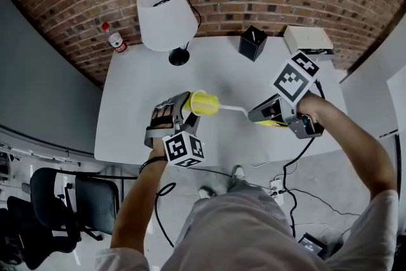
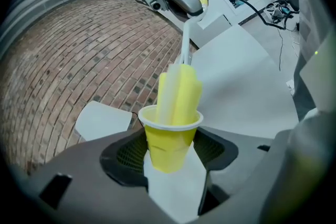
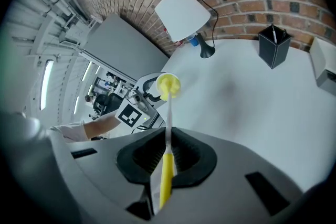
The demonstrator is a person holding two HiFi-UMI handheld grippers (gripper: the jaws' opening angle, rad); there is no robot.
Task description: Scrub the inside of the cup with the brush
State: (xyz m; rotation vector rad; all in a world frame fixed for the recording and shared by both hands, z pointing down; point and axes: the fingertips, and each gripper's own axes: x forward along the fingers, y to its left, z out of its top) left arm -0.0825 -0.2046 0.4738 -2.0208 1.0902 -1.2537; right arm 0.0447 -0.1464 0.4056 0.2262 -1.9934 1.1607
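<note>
L gripper clamped on yellow cup, jaws pressing its sides just below the rim. Cup mouth points away from L gripper, toward R gripper. R gripper's jaws are closed on the brush handle, yellow grip end between them, white stem running fwd. Brush head sits in cup, sticking out past rim. Table under both; lamp and black box well beyond.

No readable text, bottle label too small to read

Head view overhead; gripper views close, seemingly opposed, sharing the cup
</note>
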